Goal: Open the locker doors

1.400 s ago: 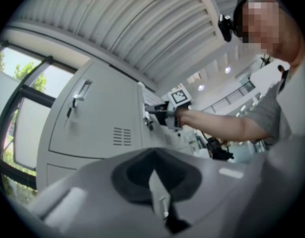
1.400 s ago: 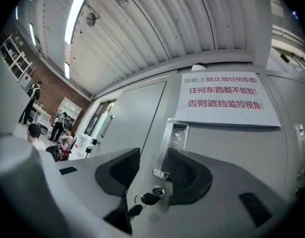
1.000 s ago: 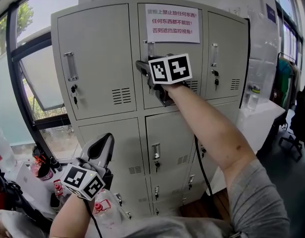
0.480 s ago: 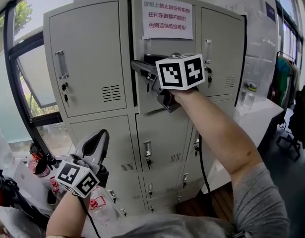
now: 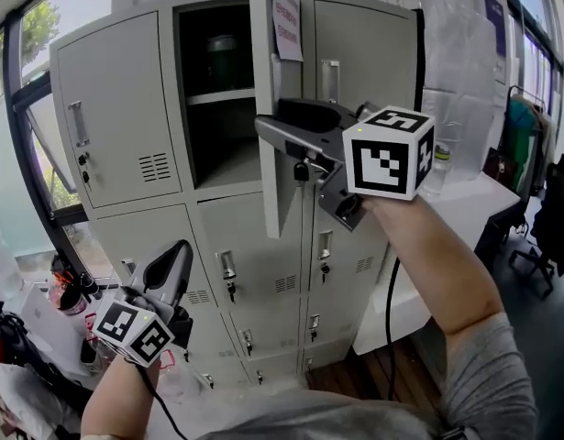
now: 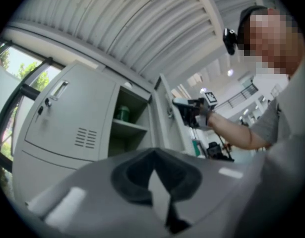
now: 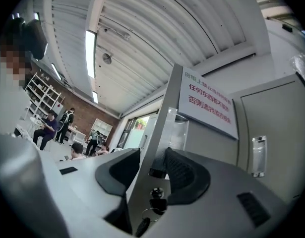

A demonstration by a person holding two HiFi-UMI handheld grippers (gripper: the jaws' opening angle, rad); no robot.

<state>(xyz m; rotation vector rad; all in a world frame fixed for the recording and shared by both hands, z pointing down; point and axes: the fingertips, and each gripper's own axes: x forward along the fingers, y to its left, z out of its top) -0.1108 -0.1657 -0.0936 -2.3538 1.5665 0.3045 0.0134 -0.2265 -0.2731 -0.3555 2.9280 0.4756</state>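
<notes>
Door, top-middle: swung open, right gripper on its free edge

Right gripper (image 7: 153, 157) clamped across door (image 5: 282, 204) edge at the latch, key (image 7: 156, 196) dangling just below. Jaws wide, just eased in a touch, panel between them. Left gripper (image 5: 179, 251) low at left, closed, empty. Likely thin sheet steel: light, stiff, paint-slick, free on its hinge. Best hold at latch-side edge or recessed handle, far from hinge. Other doors (image 5: 107, 126) shut, with same handles and probably same feel.

red Chinese-character notice (image 7: 208, 104), on open locker door (image 7: 192, 138)
</notes>
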